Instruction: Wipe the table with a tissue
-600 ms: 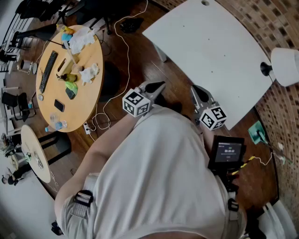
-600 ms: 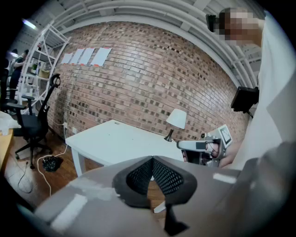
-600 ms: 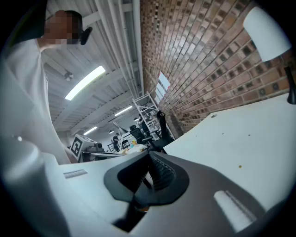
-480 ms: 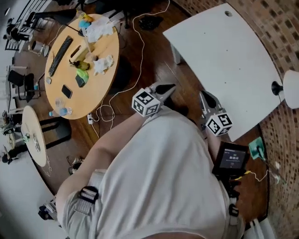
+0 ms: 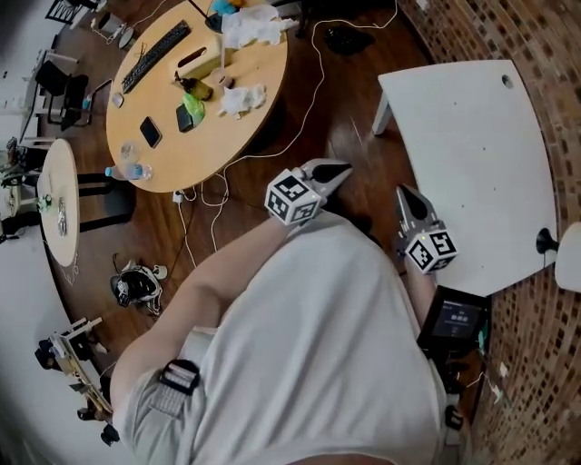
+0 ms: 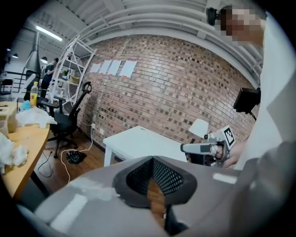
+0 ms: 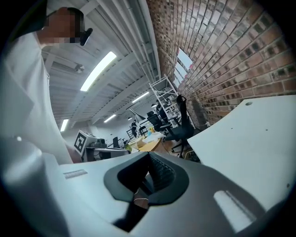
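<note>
Crumpled white tissues (image 5: 243,98) lie on the round wooden table (image 5: 172,154) at the upper left, with a bigger pile (image 5: 250,23) at its far edge. In the left gripper view the tissues (image 6: 11,150) show at the left edge. The white table (image 5: 472,154) stands to the right. My left gripper (image 5: 340,169) is held over the floor in front of my body, shut and empty. My right gripper (image 5: 400,192) hangs near the white table's front edge, jaws together, nothing in them. Both are well away from the tissues.
A keyboard (image 5: 154,54), phones (image 5: 151,132) and a bottle (image 5: 127,171) share the round table. Cables (image 5: 300,100) trail over the wooden floor between the tables. A small round table (image 5: 59,200) stands left, a white lamp (image 5: 570,254) right, beside a brick wall (image 5: 545,45).
The head view has swung: the round table has slid up and right in the picture, and the white table has shifted right. Both grippers stay shut in front of the body.
</note>
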`<action>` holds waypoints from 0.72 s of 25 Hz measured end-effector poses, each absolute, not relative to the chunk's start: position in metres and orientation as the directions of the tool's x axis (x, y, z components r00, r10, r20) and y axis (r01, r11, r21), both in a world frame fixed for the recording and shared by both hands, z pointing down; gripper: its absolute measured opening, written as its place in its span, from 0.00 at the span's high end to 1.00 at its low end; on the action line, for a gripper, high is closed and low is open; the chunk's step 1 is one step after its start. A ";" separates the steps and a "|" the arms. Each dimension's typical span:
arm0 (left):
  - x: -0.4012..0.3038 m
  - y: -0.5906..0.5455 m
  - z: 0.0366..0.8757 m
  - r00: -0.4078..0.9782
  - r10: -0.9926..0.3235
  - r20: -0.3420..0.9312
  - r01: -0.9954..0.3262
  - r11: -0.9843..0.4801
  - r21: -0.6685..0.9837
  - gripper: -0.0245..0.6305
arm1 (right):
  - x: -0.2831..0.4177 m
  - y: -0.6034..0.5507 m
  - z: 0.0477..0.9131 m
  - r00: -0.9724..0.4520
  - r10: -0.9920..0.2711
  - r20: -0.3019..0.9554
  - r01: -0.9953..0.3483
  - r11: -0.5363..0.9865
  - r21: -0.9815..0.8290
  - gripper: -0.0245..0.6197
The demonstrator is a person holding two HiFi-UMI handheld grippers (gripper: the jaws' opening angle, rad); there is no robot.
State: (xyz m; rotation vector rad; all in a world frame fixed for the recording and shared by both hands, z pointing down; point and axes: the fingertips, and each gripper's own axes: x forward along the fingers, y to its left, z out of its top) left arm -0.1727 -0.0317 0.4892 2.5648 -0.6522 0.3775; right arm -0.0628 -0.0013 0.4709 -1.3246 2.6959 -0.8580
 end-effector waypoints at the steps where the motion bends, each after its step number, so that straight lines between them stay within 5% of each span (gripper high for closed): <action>1: -0.180 -0.038 0.490 0.844 -0.394 0.364 -0.519 -0.770 0.371 0.95 | -0.068 -0.008 0.469 -0.648 -0.730 0.217 -0.722 0.500 -0.478 0.95; 18: -0.272 -0.149 0.499 0.801 -0.471 0.369 -0.581 -0.759 0.295 0.95 | -0.152 -0.116 0.434 -0.692 -0.666 0.277 -0.712 0.570 -0.410 0.95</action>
